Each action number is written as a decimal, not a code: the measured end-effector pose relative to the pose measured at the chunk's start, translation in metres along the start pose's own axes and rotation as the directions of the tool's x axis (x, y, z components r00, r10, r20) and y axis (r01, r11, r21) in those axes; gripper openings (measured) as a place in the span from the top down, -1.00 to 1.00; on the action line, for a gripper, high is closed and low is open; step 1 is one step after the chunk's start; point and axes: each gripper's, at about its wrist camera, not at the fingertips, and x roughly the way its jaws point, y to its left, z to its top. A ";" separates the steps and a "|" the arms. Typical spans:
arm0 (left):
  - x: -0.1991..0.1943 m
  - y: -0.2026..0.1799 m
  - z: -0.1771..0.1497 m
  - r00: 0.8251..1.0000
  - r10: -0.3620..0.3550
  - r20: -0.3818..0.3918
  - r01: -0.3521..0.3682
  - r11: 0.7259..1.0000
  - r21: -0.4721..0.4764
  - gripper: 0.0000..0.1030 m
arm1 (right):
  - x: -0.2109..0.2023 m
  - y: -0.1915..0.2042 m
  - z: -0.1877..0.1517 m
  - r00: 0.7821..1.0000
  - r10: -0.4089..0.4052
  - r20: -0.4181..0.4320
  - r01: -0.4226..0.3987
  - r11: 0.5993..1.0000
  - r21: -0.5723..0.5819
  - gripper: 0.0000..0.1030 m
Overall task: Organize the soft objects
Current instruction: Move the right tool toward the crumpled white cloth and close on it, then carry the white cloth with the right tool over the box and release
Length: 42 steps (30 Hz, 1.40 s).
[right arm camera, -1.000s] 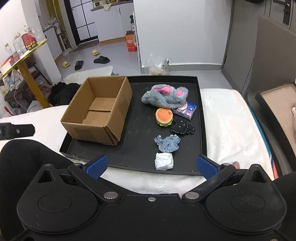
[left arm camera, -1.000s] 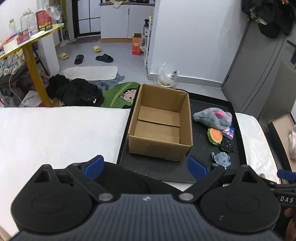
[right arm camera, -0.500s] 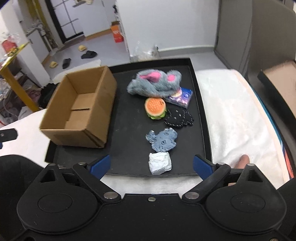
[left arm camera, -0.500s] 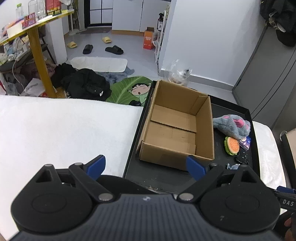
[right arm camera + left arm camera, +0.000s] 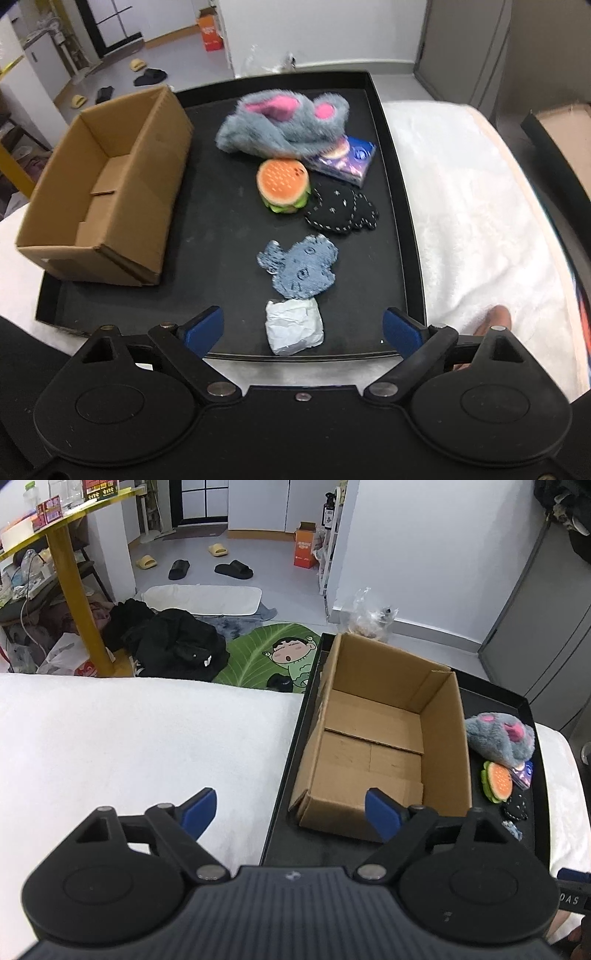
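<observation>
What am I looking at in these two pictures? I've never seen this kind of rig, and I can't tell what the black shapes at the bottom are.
No robot here: a person holds a two-finger tool in each hand, with a camera on each looking forward along its fingers. The black shapes with blue tips are those tools. One picture comes from the left gripper, the other from the right gripper. Both are open and hold nothing.

Ahead, on a white cloth, is a black tray. On it stand an empty cardboard box and, to its right, a grey-and-pink plush, a tissue pack, a burger toy, a black stitched patch, a blue fuzzy patch and a white wrapped packet.
</observation>
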 end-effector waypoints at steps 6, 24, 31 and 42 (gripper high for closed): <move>0.015 0.002 0.010 1.000 -0.014 -0.003 0.014 1.000 -0.025 -0.59 | 0.019 0.000 0.002 1.000 -0.016 -0.019 0.016 1.000 0.011 -0.76; 0.065 -0.010 0.023 0.992 0.034 -0.125 -0.034 0.999 0.003 -0.05 | 0.059 0.010 0.004 0.994 -0.045 -0.100 0.045 0.999 -0.003 -0.32; 0.068 -0.011 0.020 0.984 0.049 -0.174 -0.045 0.999 0.029 0.80 | 0.065 0.005 -0.001 0.992 -0.002 -0.126 0.006 0.999 0.035 0.15; 0.046 -0.017 0.010 0.987 0.059 -0.152 -0.047 0.996 0.081 0.83 | 0.042 -0.003 0.003 0.995 0.081 -0.057 -0.074 0.991 0.115 0.16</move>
